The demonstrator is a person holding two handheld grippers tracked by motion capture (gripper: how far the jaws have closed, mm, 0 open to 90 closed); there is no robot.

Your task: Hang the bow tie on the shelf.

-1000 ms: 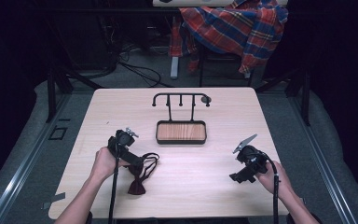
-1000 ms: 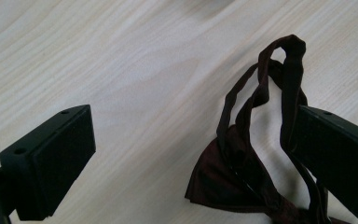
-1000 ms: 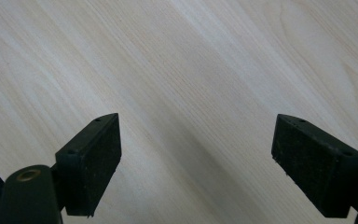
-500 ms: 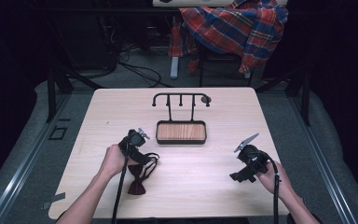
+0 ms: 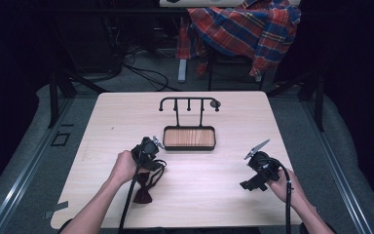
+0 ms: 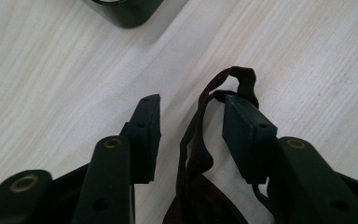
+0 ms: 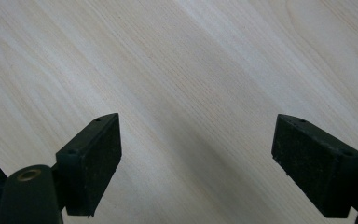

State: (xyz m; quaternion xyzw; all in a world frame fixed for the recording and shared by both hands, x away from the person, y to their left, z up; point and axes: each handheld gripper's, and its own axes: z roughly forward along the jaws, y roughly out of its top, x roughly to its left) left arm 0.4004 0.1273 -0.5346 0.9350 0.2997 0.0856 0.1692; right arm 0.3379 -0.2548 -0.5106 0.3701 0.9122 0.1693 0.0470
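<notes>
**Left gripper view: claw narrowing around a dark strap**

Left gripper view is showing the left claw [image 6: 191, 126] hanging just over the pale wooden surface [image 6: 65, 60], with a loop of dark maroon strap [image 6: 196, 140] lying between its two black jaws. The jaws have just been closing and are now standing half-narrowed; the right-hand pad is touching the strap's raised loop, while the left-hand pad is standing clear of it (so the strap is not yet being pinched).

From the high view, the left claw [image 5: 152, 146] is sitting near the middle-left of the surface [image 5: 214, 195], just near and left of the black stand with its wooden tray [image 5: 189, 137]. The strap belongs to a dark maroon bow tie [image 5: 143, 191], which is lying near the person's left hand [image 5: 124, 166].

The right claw [image 7: 196, 158] is resting wide, with bare surface between its jaws; it is sitting well apart, at the near right [image 5: 259, 165].
</notes>
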